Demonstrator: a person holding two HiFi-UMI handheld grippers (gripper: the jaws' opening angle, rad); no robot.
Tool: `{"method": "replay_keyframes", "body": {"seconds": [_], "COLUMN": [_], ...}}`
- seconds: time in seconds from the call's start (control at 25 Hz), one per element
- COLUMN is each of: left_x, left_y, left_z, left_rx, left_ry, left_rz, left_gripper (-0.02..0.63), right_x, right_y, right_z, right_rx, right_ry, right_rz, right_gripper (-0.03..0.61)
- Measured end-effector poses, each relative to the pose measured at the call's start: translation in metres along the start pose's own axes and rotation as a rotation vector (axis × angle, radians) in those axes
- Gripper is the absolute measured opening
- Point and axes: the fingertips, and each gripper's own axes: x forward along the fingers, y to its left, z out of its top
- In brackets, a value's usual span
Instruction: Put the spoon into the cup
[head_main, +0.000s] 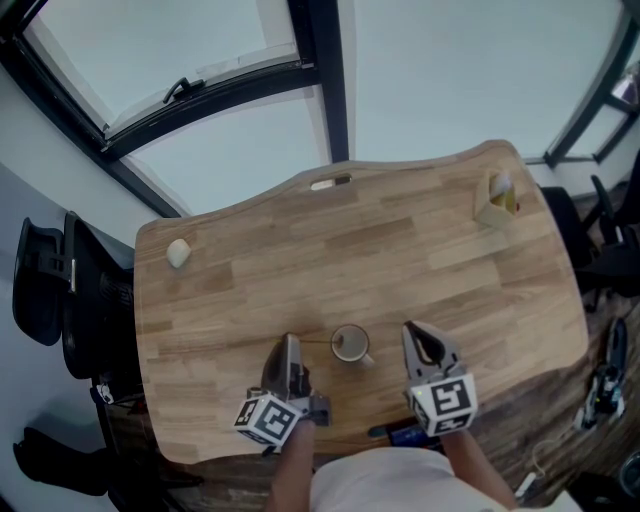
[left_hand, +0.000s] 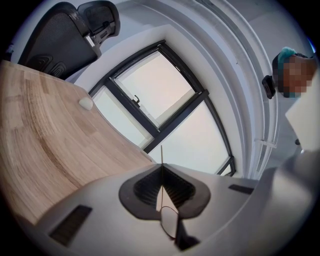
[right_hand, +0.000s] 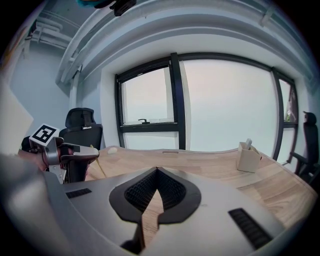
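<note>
A small pale cup (head_main: 350, 343) with a handle stands on the wooden table (head_main: 400, 250) near its front edge, between my two grippers. My left gripper (head_main: 289, 342) sits just left of the cup, shut on a thin spoon (left_hand: 169, 221). The spoon's bowl lies behind the closed jaws and its slim handle pokes out past their tips. From the right gripper view the left gripper (right_hand: 75, 152) and the spoon handle (right_hand: 101, 167) show at the left. My right gripper (head_main: 412, 330) rests right of the cup, jaws together with nothing in them. The cup is hidden in both gripper views.
A beige box holder (head_main: 495, 200) stands at the table's far right, a small pale lump (head_main: 178, 253) at its far left, and a small white piece (head_main: 330, 183) at the far edge. A black office chair (head_main: 45, 290) stands left of the table. Windows lie beyond.
</note>
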Motion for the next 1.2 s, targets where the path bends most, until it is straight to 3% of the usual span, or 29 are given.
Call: {"method": "replay_keyframes", "body": {"seconds": [1.2], "left_x": [0.02], "left_y": [-0.008], "left_z": [-0.026], "left_rx": [0.1], "left_ry": [0.071], "left_rz": [0.009], "left_gripper": [0.002], "right_x": [0.004], "right_y": [-0.009], "right_z": [-0.009], "right_rx": [0.018], "right_ry": [0.033], "right_rz": [0.001], "right_gripper": [-0.003]}}
